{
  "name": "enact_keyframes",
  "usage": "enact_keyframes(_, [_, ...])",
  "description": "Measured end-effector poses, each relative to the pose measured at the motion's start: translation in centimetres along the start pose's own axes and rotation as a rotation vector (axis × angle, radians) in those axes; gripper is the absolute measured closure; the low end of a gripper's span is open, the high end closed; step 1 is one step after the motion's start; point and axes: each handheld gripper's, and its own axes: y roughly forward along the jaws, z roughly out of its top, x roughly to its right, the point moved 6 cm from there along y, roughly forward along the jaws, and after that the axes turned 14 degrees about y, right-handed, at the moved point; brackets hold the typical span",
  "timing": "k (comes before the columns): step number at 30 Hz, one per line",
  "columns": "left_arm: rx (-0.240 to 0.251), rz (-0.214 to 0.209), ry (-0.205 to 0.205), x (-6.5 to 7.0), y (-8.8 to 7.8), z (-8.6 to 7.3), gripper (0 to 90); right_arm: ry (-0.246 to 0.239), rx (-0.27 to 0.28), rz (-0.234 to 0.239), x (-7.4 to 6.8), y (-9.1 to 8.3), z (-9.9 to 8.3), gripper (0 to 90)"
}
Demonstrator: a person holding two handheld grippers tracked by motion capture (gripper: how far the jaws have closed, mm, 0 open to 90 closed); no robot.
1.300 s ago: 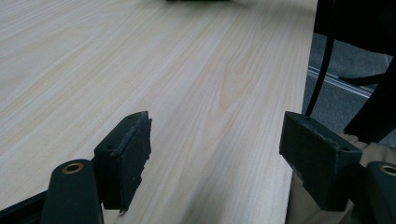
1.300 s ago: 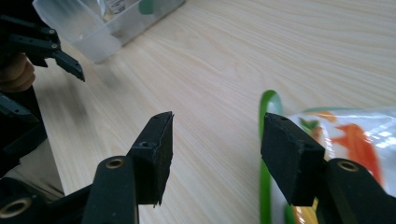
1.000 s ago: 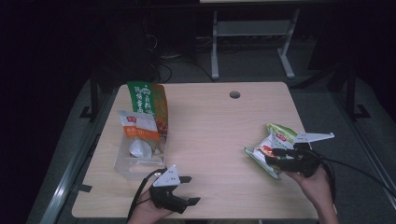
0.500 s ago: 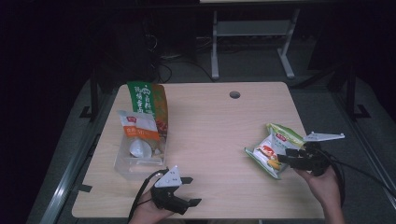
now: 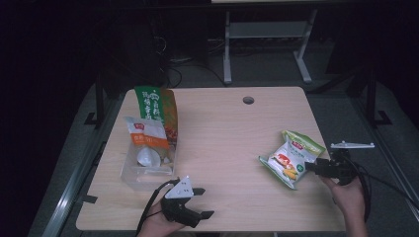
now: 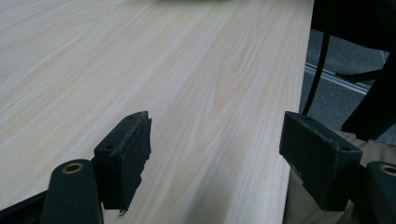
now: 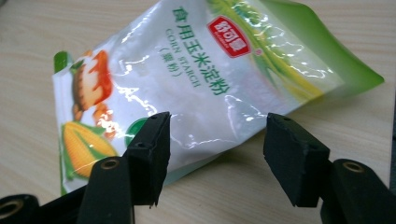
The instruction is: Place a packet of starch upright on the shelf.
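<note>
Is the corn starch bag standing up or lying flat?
Lying flat: the corn starch bag rests face up on the table, printed front showing.

Dark rm; grey floor point(image 5: 276, 74), metal desk frame point(image 5: 267, 37) behind.

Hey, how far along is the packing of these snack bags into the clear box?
Two bags already stand in the clear box at the table's left. The corn starch bag lies flat at the right; the right gripper, whose jaws have just been opening, is open at its edge. The left gripper waits open. That bag remains unpacked.
</note>
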Motion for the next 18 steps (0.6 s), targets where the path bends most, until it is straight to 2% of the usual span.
enact_keyframes(1, [0.0, 0.0, 0.0, 0.0, 0.0, 0.0, 24.5, 0.0, 0.0, 0.0, 0.0, 0.0, 0.0, 40.4])
enact_keyframes(6, [0.004, -0.002, -0.004, 0.1, 0.2, 0.0, 24.5, 0.091, 0.005, 0.024, 0.7, 0.8, 0.3, 36.4])
enact_keyframes(12, [-0.001, -0.006, -0.003, 0.2, 0.4, 0.0, 24.5, 0.125, 0.01, 0.026, 0.9, 1.6, 0.5, 34.5])
enact_keyframes(17, [-0.001, -0.006, -0.004, 0.2, 0.4, 0.0, 24.5, 0.186, 0.004, 0.034, 1.6, 1.7, 0.3, 35.2])
enact_keyframes(18, [0.0, -0.005, -0.003, 0.2, 0.4, 0.0, 24.5, 0.201, 0.004, 0.054, 1.9, 1.8, 0.3, 35.5])
